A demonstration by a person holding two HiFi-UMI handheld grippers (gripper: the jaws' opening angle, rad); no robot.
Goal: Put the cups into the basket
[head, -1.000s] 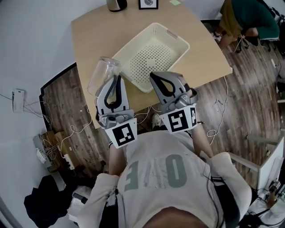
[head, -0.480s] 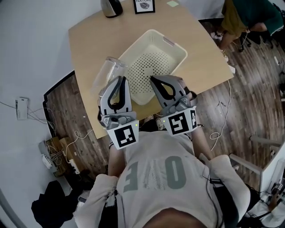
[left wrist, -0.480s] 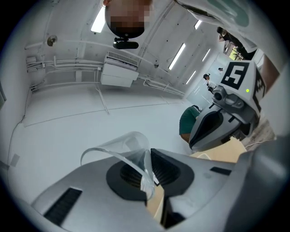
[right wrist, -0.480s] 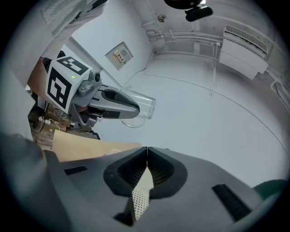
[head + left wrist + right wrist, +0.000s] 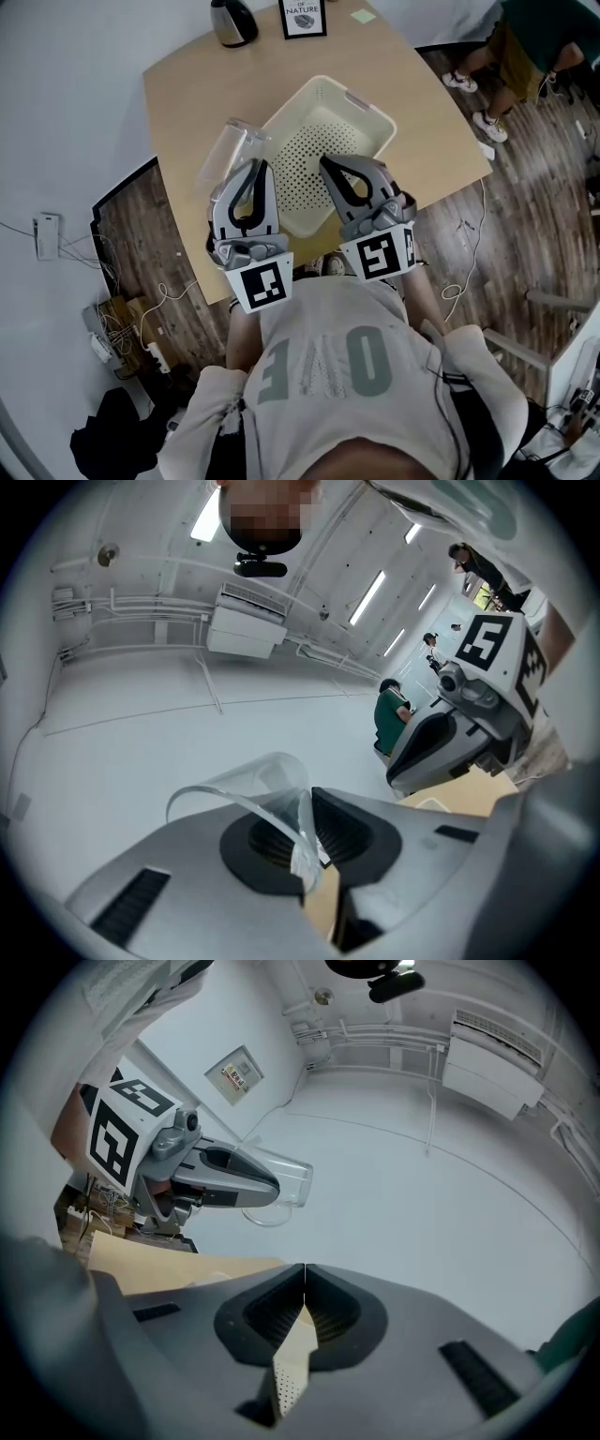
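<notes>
Handling the cup [image 5: 232, 148] calls for care: it is clear, thin-walled plastic, so it is judged light, slippery and easy to deform. The left gripper [image 5: 251, 167] grips it by one wall at the rim, one jaw inside and one outside, the jaws narrow on the plastic. In the left gripper view the rim [image 5: 251, 782] appears drawn to a point where the pads [image 5: 330, 825] pinch it. This hold is judged adequate for a short carry but weak against swinging. Avoid jerks, and do not squeeze harder, since the wall may crack or spring free.

The cup hangs tilted in the air above the table [image 5: 187, 84], just beside the left rim of the basket [image 5: 367, 101]. How high it is above the table cannot be told.

The right gripper [image 5: 330, 165] has its jaws closed together with nothing between them. It hovers over the near part of the basket, close beside the left gripper.

The basket is open-topped, wide and empty, so there is ample room for the drop. The rim wall is the only edge to cross. The jug [image 5: 230, 21] and the framed sign [image 5: 302, 17] stand at the far edge, well apart. The table's near edge lies under the grippers, so a release short of the basket risks the cup rolling off.
</notes>
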